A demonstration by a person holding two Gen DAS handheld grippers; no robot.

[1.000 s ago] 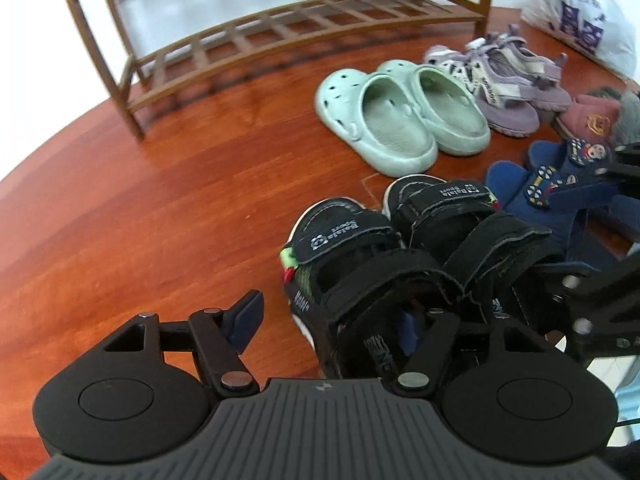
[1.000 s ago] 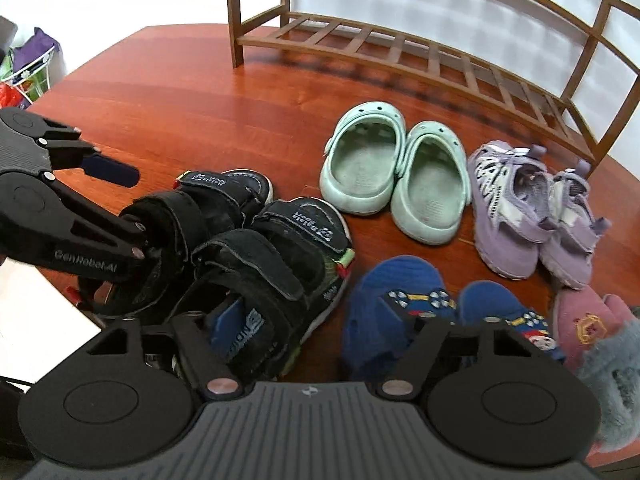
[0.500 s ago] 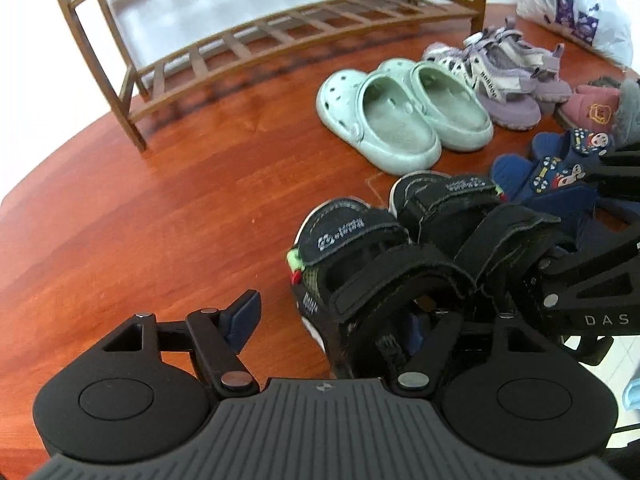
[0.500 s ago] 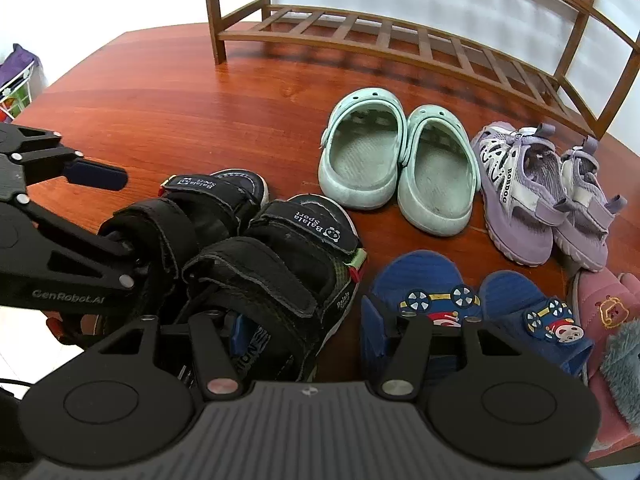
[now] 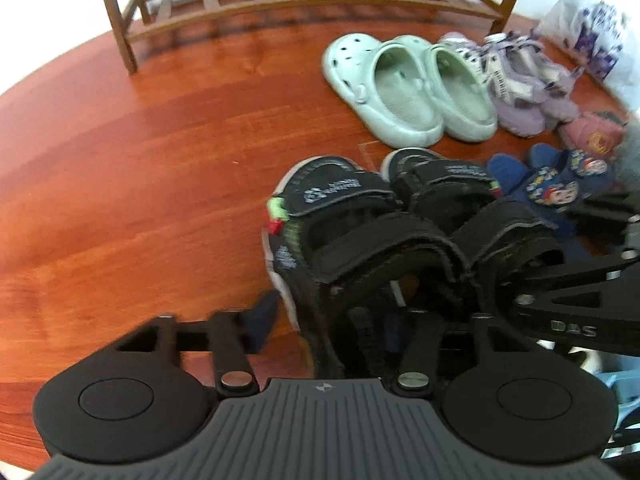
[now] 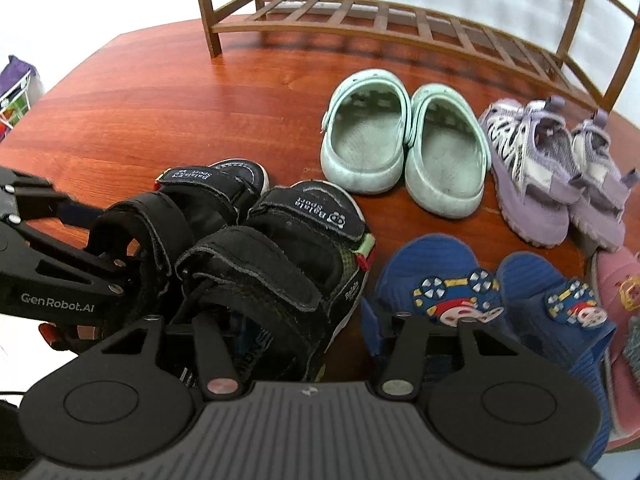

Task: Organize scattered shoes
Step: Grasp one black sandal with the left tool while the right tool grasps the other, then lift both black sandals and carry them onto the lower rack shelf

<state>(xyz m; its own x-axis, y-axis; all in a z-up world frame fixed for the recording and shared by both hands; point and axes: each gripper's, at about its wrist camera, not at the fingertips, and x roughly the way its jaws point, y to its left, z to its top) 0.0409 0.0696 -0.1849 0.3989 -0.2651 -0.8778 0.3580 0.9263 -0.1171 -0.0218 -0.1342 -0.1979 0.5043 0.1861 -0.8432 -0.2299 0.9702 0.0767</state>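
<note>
We've got both grippers at the black sandals, which sit side by side on the wood floor (image 5: 120, 184) w/ toes toward the shoe rack (image 6: 400, 20). Left gripper (image 5: 332, 316): jaws wide, straddling the heel side of the left sandal (image 5: 340, 240). Right gripper (image 6: 304, 328): jaws wide around the right sandal (image 6: 288, 260). Mint clogs (image 6: 404, 148) lie just beyond, purple sneakers (image 6: 552, 176) beside them.

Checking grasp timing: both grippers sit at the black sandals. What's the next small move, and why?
Probably close both grippers. The left gripper straddles the outer wall of the left sandal, one finger outside and one inside. The right gripper straddles the right sandal the same way. Both look open, so lifting now would likely leave the sandals behind.
</note>
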